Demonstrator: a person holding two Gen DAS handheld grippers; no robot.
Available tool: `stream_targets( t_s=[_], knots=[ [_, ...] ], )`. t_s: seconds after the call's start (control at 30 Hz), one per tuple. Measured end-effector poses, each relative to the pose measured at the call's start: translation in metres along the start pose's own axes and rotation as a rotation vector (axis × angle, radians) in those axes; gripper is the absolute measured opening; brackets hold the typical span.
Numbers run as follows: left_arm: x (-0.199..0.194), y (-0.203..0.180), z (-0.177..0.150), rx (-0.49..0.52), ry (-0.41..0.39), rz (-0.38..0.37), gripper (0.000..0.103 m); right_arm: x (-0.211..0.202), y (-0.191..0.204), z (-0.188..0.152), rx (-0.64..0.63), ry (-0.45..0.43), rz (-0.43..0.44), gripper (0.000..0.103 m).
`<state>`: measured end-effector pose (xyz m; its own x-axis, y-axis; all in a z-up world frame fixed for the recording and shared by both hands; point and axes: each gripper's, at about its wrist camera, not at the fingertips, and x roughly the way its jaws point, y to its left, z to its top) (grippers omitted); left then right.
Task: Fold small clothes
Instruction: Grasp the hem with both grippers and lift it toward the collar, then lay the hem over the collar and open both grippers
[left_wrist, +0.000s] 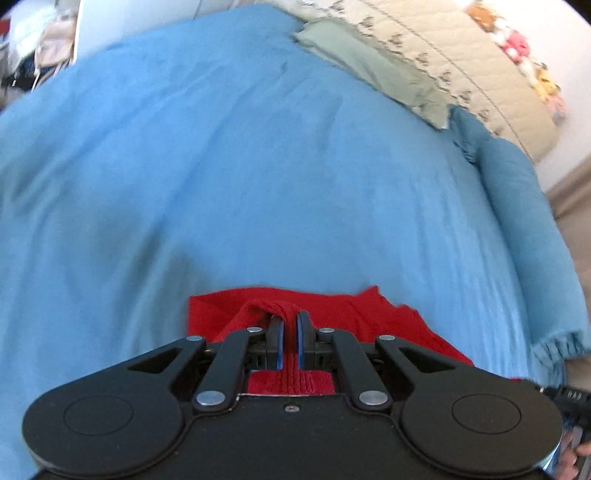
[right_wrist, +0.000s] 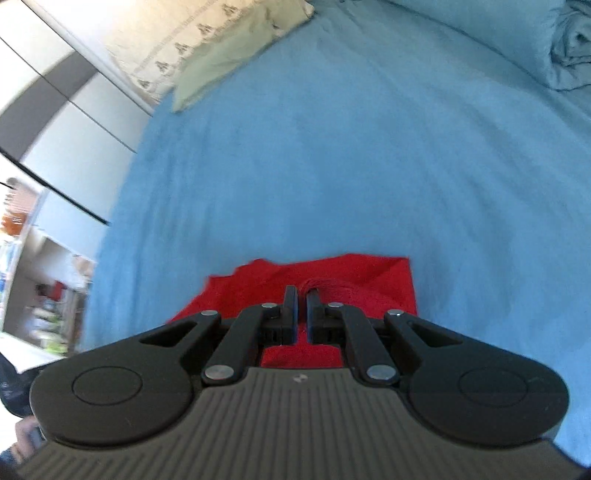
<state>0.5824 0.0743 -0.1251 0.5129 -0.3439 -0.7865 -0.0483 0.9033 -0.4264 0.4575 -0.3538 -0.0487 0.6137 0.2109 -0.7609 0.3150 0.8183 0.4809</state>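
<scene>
**Red garment gripped by both grippers above a blue-covered bed**

The scene is carried by a bed spread with a blue cover (left_wrist: 258, 166), which fills most of both wrist views and is seen lightly wrinkled and blurred. Along the far edge of the bed a cream quilted blanket (left_wrist: 461, 62) with a small printed pattern is laid, and a pale green pillow (left_wrist: 369, 66) is seen resting against it on the cover. At the right edge of the bed, in the left wrist view, a blue pillow (left_wrist: 517, 206) with a ruffled hem is shown lying lengthwise. A row of soft toys (left_wrist: 517, 48) is visible beyond the quilted blanket, too blurred to be told apart. In the right wrist view a pale wardrobe front (right_wrist: 74, 110) is seen past the left edge of the bed.

The red garment (left_wrist: 332, 314), a small knitted piece, is located at the near edge of the bed, directly under and in front of both tools; part of it is spread flat on the blue cover, and part is lifted into the jaws.

The left gripper (left_wrist: 290, 332) is shown with its jaws drawn narrow, a ribbed fold of the red garment being pinched between the blue-edged pads (left_wrist: 302, 339). The right gripper (right_wrist: 302, 314) is likewise drawn narrow, with a bunched portion of the same garment clamped at its fingertips (right_wrist: 290, 295). A little of a person's hand (left_wrist: 580, 452) is visible at the lower right corner of the left wrist view.
</scene>
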Motion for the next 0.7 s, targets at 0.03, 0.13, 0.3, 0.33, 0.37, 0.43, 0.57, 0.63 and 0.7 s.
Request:
stream_targets(
  t_s=[0.03,0.13,0.3,0.33,0.37,0.43,0.57,0.63,0.7],
  knots=[
    [0.005,0.004,0.003,-0.021,-0.002,0.003,0.007,0.014,-0.003,0.001,0.005,0.003,-0.011,0.019],
    [0.011,0.015,0.004,-0.085,-0.008,0.006,0.007,0.039,-0.016,0.008,0.040,0.003,-0.029,0.019],
    [0.023,0.023,0.012,-0.121,0.003,0.025,0.007,0.057,-0.035,0.023,0.105,0.003,-0.040,0.019],
    [0.029,0.024,0.014,-0.129,0.007,0.027,0.007,0.063,-0.041,0.024,0.108,0.009,-0.048,0.019],
    [0.031,0.024,0.016,-0.131,0.012,0.031,0.007,0.065,-0.043,0.022,0.110,0.015,-0.056,0.019],
    [0.039,0.024,0.015,-0.137,0.019,0.047,0.008,0.082,-0.049,0.023,0.112,0.026,-0.076,0.019],
    [0.049,0.027,0.019,-0.165,0.008,0.057,0.023,0.103,-0.049,0.022,0.088,0.024,-0.106,0.019],
    [0.043,0.029,0.019,-0.162,-0.020,0.059,0.059,0.109,-0.047,0.020,0.059,0.019,-0.115,0.021],
    [0.033,0.026,0.019,-0.142,-0.061,0.063,0.077,0.118,-0.041,0.024,0.022,0.018,-0.122,0.027]
  ],
)
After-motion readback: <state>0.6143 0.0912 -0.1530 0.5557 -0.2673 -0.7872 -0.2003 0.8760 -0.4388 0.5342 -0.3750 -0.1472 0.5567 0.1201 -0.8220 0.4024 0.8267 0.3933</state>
